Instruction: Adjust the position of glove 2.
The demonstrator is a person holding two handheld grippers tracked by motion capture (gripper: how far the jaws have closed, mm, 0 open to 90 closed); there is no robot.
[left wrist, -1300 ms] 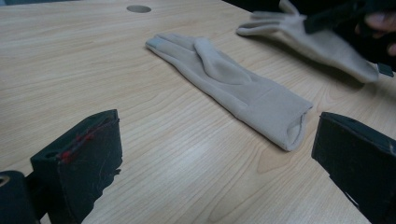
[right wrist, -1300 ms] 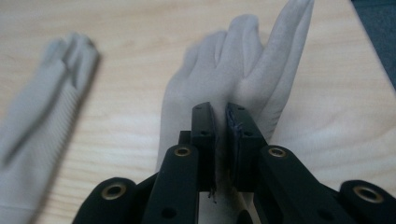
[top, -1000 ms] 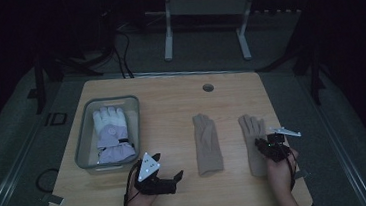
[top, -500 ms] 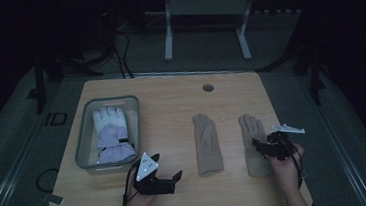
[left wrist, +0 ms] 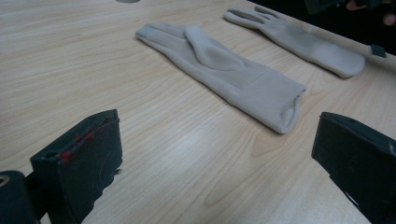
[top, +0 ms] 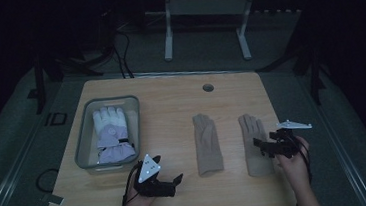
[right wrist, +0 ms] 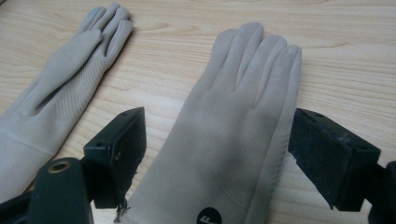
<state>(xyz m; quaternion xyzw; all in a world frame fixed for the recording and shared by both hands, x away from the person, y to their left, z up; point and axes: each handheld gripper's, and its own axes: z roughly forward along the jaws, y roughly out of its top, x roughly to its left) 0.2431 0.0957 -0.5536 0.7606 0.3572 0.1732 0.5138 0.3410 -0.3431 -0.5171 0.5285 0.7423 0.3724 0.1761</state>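
Observation:
Two beige gloves lie flat on the wooden table [top: 171, 109], fingers pointing away. My right gripper [top: 259, 146] hovers over the cuff end of the right beige glove [top: 251, 129]. In the right gripper view this glove [right wrist: 243, 107] lies under and between the jaws of the right gripper [right wrist: 217, 144]. Those jaws have just been opening and their pads stand apart from the fabric. The left beige glove [top: 207, 143] lies beside it [right wrist: 65, 70]. My left gripper [top: 175, 184] rests open near the front edge, aimed at that glove [left wrist: 224, 70] with nothing between its jaws [left wrist: 215, 158].
A clear plastic bin [top: 84, 136] at the left holds a white and lavender ski glove [top: 111, 134]. A round cable hole [top: 207, 87] sits near the table's far edge. Dark floor and a metal frame [top: 203, 11] lie beyond.
My right gripper's jaws have spread apart over the right glove's cuff, and the hand has lifted a little. The left gripper has stayed in place.

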